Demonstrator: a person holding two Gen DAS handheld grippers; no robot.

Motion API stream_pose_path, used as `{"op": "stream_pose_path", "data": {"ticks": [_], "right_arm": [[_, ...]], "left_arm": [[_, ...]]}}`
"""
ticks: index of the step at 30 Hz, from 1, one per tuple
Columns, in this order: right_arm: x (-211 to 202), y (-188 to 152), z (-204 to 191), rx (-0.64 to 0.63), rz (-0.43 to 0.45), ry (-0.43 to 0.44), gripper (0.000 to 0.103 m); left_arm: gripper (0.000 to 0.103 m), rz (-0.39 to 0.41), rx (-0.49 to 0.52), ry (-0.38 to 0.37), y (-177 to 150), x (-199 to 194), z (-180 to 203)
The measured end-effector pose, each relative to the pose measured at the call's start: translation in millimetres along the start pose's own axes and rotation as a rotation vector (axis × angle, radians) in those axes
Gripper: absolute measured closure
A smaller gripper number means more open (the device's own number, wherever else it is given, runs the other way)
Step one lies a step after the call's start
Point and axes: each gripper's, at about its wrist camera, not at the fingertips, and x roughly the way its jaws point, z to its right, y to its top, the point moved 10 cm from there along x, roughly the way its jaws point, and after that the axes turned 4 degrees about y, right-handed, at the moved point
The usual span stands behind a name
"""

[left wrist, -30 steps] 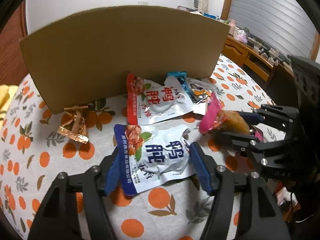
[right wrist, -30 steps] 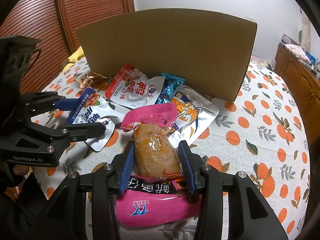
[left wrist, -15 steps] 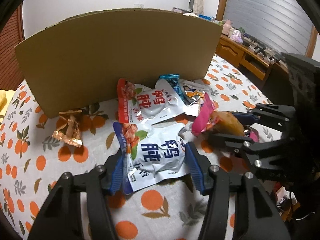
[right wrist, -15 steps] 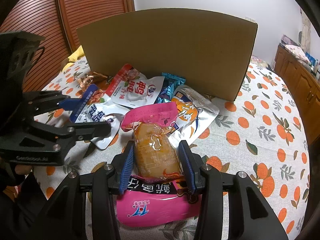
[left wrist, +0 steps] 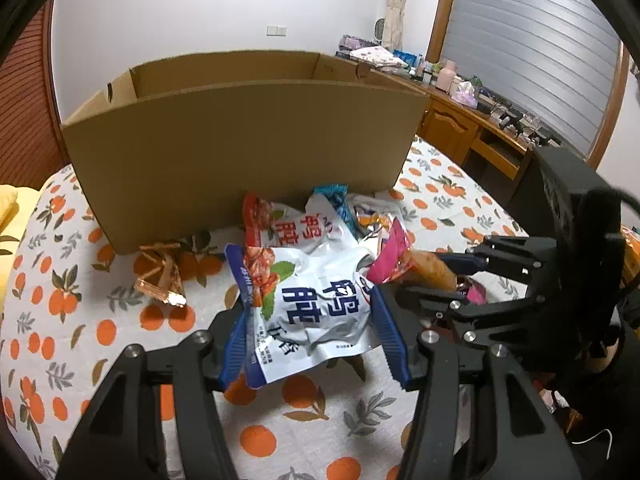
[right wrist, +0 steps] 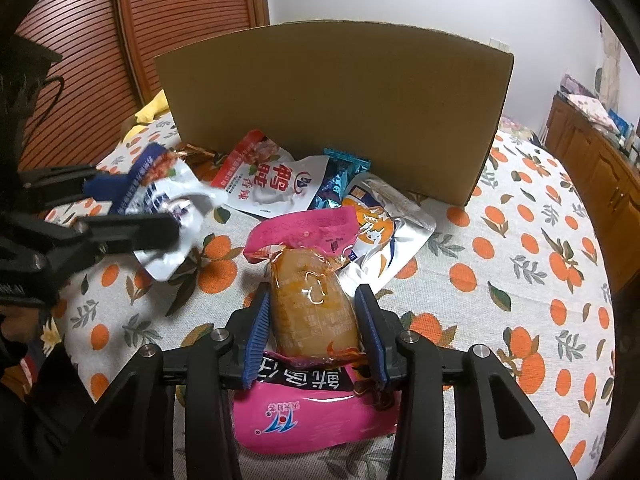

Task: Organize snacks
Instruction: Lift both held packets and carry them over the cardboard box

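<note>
The left gripper [left wrist: 310, 330] is clamped on a blue-edged white pouch [left wrist: 304, 304], lifted off the tablecloth [right wrist: 500, 280]; the right gripper [right wrist: 314, 330], jaws just narrowed, pinches the pink sausage pack [right wrist: 312, 304], which rests on the cloth. Next, I judge, each goes over the cardboard box [left wrist: 240, 148] wall (open top). Lying loose: one red-edged pouch [right wrist: 272, 184], one silver pouch [right wrist: 384, 224], one teal wrapper [right wrist: 340, 172], one gold wrapper [left wrist: 160, 276].

pink snack pack [right wrist: 310, 312] between jaws, cardboard box [right wrist: 332, 108] behind
</note>
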Motion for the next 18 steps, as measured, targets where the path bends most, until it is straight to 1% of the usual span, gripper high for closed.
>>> {"op": "stream_pose_path", "data": {"ticks": [4,8,18], "right_arm": [[-7,4,1,-0.013,0.023,-0.019,0.061],[-16,10,0,-0.013,0.045,-0.021,0.061],[-49,44,-3,-0.046,0.122,-0.040,0.061]], "left_arm": [[0.048,0.019,0.000,-0.001,9,-7,-1],[0.048,0.042,0.005,0.002,20,-15,-2],[0.048,0.096,0.023,0.020,56,-31,-9]]}}
